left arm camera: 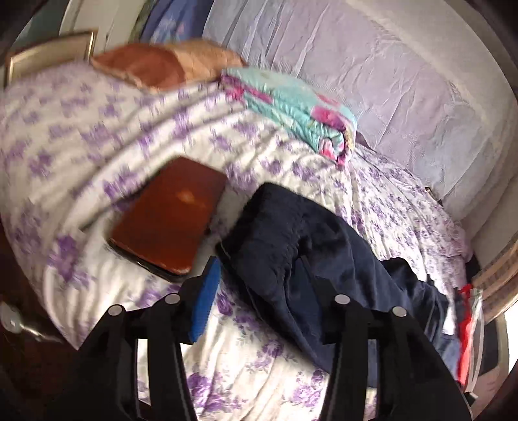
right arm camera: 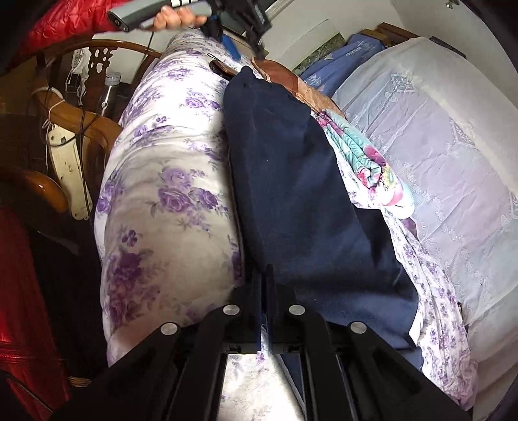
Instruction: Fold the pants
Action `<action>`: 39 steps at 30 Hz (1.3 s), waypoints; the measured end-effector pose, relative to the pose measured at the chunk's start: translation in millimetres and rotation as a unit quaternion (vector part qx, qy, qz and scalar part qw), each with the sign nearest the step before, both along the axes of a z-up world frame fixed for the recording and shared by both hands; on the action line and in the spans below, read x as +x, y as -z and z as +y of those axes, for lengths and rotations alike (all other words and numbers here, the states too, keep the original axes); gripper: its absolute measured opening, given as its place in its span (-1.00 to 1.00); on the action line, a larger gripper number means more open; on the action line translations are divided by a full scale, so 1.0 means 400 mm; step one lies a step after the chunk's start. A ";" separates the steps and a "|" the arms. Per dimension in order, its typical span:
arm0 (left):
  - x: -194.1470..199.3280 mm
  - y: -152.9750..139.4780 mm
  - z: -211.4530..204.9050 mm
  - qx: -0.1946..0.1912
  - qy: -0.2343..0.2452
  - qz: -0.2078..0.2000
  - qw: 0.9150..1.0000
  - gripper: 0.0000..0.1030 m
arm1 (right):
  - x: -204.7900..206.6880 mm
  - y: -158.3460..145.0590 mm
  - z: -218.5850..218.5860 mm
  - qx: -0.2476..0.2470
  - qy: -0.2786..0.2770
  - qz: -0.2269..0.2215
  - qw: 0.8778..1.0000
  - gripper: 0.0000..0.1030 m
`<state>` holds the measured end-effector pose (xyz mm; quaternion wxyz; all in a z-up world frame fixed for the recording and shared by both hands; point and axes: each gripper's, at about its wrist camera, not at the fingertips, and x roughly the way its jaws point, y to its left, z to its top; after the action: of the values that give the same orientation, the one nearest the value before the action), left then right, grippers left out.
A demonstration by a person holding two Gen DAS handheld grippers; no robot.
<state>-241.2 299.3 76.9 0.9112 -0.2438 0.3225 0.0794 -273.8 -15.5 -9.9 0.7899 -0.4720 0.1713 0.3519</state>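
the navy pants [right arm camera: 291,181] are lying lengthwise down the frame centre on the floral quilt [right arm camera: 168,181]. the right gripper [right arm camera: 266,285], fingers nearly together, is pinching their near hem; thin fleece could be slipping free. the left gripper [left arm camera: 259,272], fingers wide apart, is hovering over the waistband, holding nothing; it risks snagging the glossy brown tablet [left arm camera: 168,217] left of centre.

pants [right arm camera: 291,181]: dark navy, plain
bedcover [right arm camera: 168,181]: white, purple rose print
quilt [left arm camera: 291,107]: turquoise with pink patches
case [left arm camera: 168,217]: reddish-brown, glossy
pillow [left arm camera: 162,63]: orange-brown
curtain [right arm camera: 437,155]: pale lilac lace pattern
jacket [right arm camera: 64,22]: red, quilted
pad [left arm camera: 204,304]: blue
chair [right arm camera: 74,119]: amber wood
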 end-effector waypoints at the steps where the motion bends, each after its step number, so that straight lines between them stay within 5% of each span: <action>1: -0.017 -0.031 -0.028 0.023 0.008 -0.015 1.000 0.01 | -0.002 0.002 0.002 -0.002 0.001 -0.002 1.000 -0.91; 4: -0.006 -0.068 -0.116 0.025 0.076 -0.030 0.996 0.34 | 0.002 -0.002 -0.001 0.002 0.001 0.005 1.000 -0.90; 6: 0.034 -0.059 -0.189 0.019 0.133 -0.023 0.991 0.35 | 0.012 -0.016 -0.009 0.015 0.001 0.022 1.000 -0.91; 9: 0.109 0.005 -0.297 0.032 0.187 0.003 0.982 0.39 | 0.036 -0.078 -0.048 0.081 0.008 0.076 0.994 -0.88; 11: 0.157 0.083 -0.352 0.056 0.203 0.039 0.977 0.51 | 0.061 -0.129 -0.079 0.131 0.026 0.098 0.986 -0.63; 14: 0.150 0.145 -0.400 0.144 0.196 0.016 0.970 0.63 | 0.116 -0.196 -0.112 0.181 0.063 0.093 0.977 -0.24; 18: 0.106 0.178 -0.462 0.244 0.184 -0.016 0.952 0.80 | 0.250 -0.234 -0.081 0.193 0.120 0.093 0.969 -0.24; 25: 0.090 0.173 -0.442 0.230 0.177 -0.047 0.956 0.82 | 0.500 -0.195 0.049 0.176 0.181 0.153 0.955 -0.31; 29: 0.088 0.171 -0.443 0.224 0.181 -0.053 0.956 0.85 | 0.592 -0.120 0.103 0.116 0.232 0.173 0.950 -0.85; 34: 0.089 0.171 -0.448 0.228 0.182 -0.050 0.955 0.86 | 0.686 -0.055 0.098 0.114 0.289 0.173 0.934 -0.85; 39: 0.088 0.172 -0.450 0.228 0.183 -0.051 0.955 0.87 | 0.686 -0.116 0.017 0.183 0.298 0.174 0.920 -0.49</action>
<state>-205.8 119.2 8.2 0.9567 0.0295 0.2879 -0.0297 0.8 -8.5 36.7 0.8888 -0.1773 0.3713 0.2020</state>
